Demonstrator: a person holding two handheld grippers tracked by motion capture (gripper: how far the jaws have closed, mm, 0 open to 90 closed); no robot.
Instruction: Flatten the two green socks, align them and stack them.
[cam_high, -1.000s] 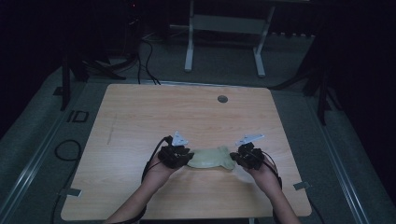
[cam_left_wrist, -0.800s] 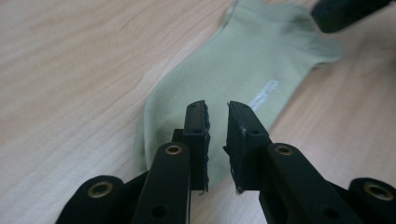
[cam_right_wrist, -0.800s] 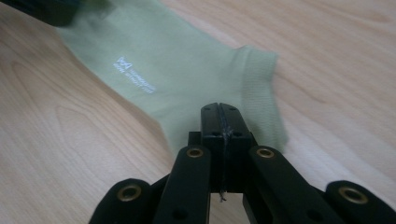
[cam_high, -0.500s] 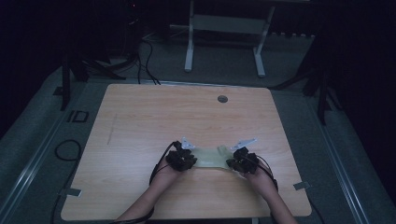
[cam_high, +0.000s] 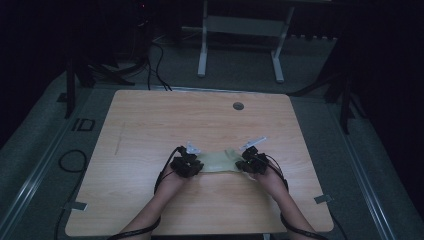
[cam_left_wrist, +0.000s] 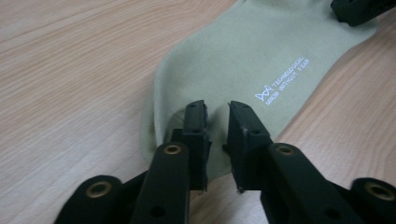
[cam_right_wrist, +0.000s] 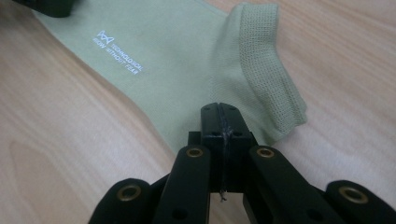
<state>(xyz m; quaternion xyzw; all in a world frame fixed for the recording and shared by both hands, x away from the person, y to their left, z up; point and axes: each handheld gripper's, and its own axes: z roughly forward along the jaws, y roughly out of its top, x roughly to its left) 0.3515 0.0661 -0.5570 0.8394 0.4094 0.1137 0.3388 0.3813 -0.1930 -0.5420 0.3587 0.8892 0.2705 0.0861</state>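
- Two grippers work one pale green sock (cam_high: 220, 162), which lies flat on the wooden table (cam_high: 200, 120) near the person's edge, stretched sideways between the hands.
- The right gripper (cam_right_wrist: 219, 109) has its jaws pressed together on the sock's edge just beside the ribbed cuff (cam_right_wrist: 266, 65). This reads as an anchor that keeps that end from sliding while the other end is handled.
- The left gripper (cam_left_wrist: 217, 109) sits low over the toe end with its jaws a narrow gap apart. Fabric shows through the gap, and the pads do not seem to squeeze it.
- Holding opposite ends probably serves to pull the sock straight and smooth, perhaps ahead of a fold. The cuff is turned up slightly, so that end is not yet fully flat.
- The white printed lettering (cam_left_wrist: 282, 80) faces up, so this side of the sock is on display.
- How much cloth the right jaws have nipped is hidden between the pads; a thin thread hangs below them.
- Under the left jaws the toe's edge is covered, so it is unclear whether a fingertip presses it onto the table.
- In the high view the left gripper (cam_high: 187, 165) and right gripper (cam_high: 252, 162) are small and dark, and their jaw openings cannot be read there.
- The room beyond the table is too dark to make out in detail.
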